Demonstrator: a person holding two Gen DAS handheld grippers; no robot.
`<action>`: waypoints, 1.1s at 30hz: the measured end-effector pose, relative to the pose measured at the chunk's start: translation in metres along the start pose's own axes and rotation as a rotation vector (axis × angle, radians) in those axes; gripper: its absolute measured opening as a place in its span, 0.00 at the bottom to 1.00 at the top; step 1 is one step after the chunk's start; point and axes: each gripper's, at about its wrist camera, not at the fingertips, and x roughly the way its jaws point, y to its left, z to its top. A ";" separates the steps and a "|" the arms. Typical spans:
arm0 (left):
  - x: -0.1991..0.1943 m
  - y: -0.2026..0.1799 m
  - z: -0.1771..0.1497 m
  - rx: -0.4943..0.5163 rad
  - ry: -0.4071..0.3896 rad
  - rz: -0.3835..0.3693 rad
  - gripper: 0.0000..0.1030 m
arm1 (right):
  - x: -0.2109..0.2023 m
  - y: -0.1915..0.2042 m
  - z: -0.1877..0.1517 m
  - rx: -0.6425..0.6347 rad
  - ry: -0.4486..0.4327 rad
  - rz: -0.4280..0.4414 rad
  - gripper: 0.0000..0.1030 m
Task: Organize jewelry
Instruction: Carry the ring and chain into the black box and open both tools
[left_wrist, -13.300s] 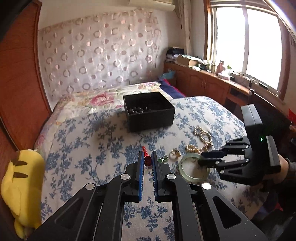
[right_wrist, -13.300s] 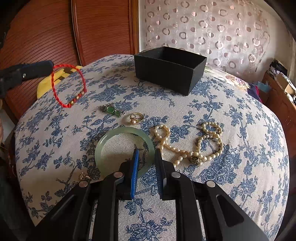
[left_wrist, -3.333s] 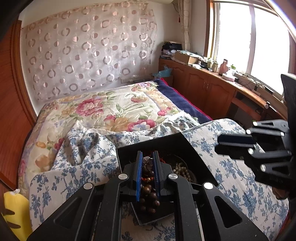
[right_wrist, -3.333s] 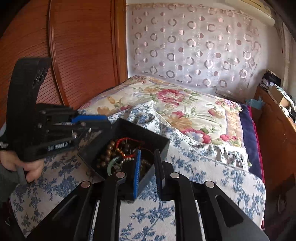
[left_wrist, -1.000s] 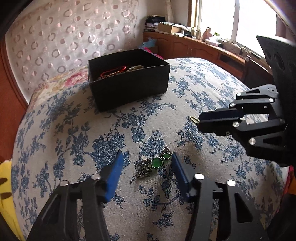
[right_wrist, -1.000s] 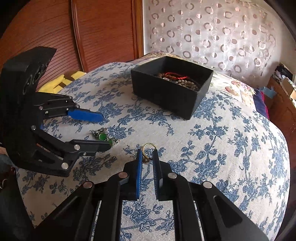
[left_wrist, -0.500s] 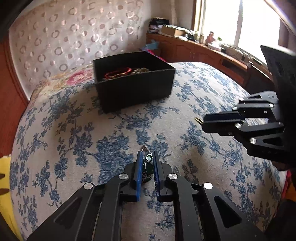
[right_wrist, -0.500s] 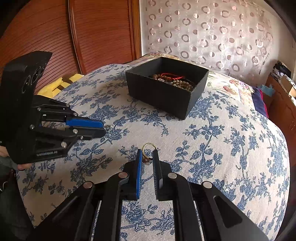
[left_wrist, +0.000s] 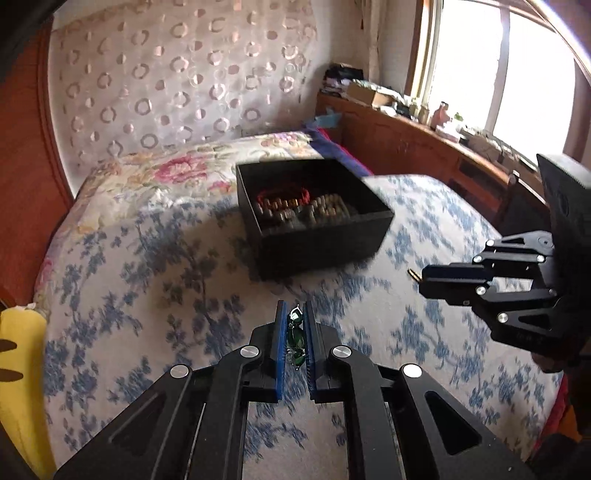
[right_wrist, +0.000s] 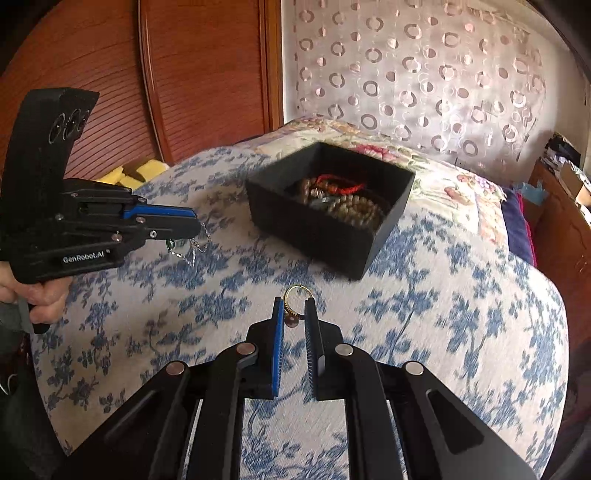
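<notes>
Two handheld grippers work over a bed covered in a blue-flowered cloth (right_wrist: 461, 295), each carrying one small piece of jewelry toward an open black box (left_wrist: 317, 236) that sits further up the bed. The left gripper (left_wrist: 295, 317) has its jaws nearly closed on a green-stone pendant (left_wrist: 295, 332), pinched between the blue pads and lifted clear of the cloth. The right gripper (right_wrist: 294, 314) is likewise closed almost fully on a gold ring (right_wrist: 295, 295), whose hoop pokes out past the fingertips. The box already holds a red cord bracelet (right_wrist: 341, 186) and strands of brown and pale beads (right_wrist: 354, 212). To finish this step well, each piece probably needs to be carried above the box rim and over the open middle, then lowered a little before the jaws part, so nothing bounces out or lands on the cloth; taking turns would likely keep the two grippers from crowding the opening. The right wrist view reveals a fine silver chain (right_wrist: 192, 251) dangling under the left gripper, which the left wrist view hides behind its own fingers. The left wrist view in turn shows only a small gold tip at the right gripper's nose, along with a bright window (left_wrist: 498, 66) and a yellow plush toy (left_wrist: 20, 376) at the bed's edge.
</notes>
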 end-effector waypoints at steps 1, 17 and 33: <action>-0.002 0.002 0.006 -0.001 -0.012 0.005 0.07 | -0.001 -0.002 0.005 0.000 -0.008 0.001 0.12; 0.000 0.008 0.075 0.015 -0.113 0.022 0.07 | 0.018 -0.035 0.069 -0.010 -0.073 -0.019 0.13; 0.032 0.000 0.106 0.035 -0.104 0.019 0.07 | 0.024 -0.058 0.066 0.048 -0.083 -0.055 0.24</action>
